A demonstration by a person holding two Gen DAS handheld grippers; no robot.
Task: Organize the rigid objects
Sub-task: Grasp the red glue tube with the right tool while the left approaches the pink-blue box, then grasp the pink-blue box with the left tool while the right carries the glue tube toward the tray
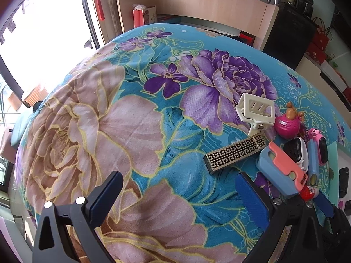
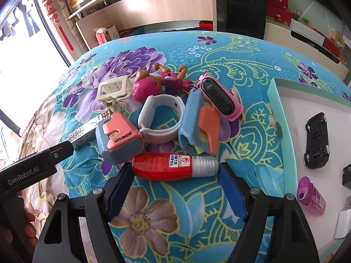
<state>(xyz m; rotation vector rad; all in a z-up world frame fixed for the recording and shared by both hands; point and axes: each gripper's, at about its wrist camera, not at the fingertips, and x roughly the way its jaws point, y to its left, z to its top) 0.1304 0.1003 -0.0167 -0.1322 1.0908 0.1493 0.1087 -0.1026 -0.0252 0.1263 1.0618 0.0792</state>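
Note:
A pile of small objects lies on the floral cloth. In the right wrist view my right gripper [image 2: 175, 188] is open, its fingers on either side of a red tube with a silver cap [image 2: 173, 164]. Behind the tube are a blue-and-salmon sharpener [image 2: 119, 137], a white watch band [image 2: 162, 116], a second blue-and-orange piece [image 2: 197, 122], a pink watch [image 2: 219, 96], a pink toy [image 2: 153, 83], a white clip [image 2: 114, 92] and a patterned lighter [image 2: 84, 131]. My left gripper [image 1: 178, 199] is open and empty, just left of the lighter [image 1: 235, 153] and the sharpener [image 1: 278, 168].
A white tray with a teal rim [image 2: 278, 118] stands at the right, holding a black toy car [image 2: 317, 140] and a purple sharpener [image 2: 310, 195]. The left gripper's arm [image 2: 33, 166] reaches in from the left. Wooden shelving [image 1: 197, 6] stands behind the table.

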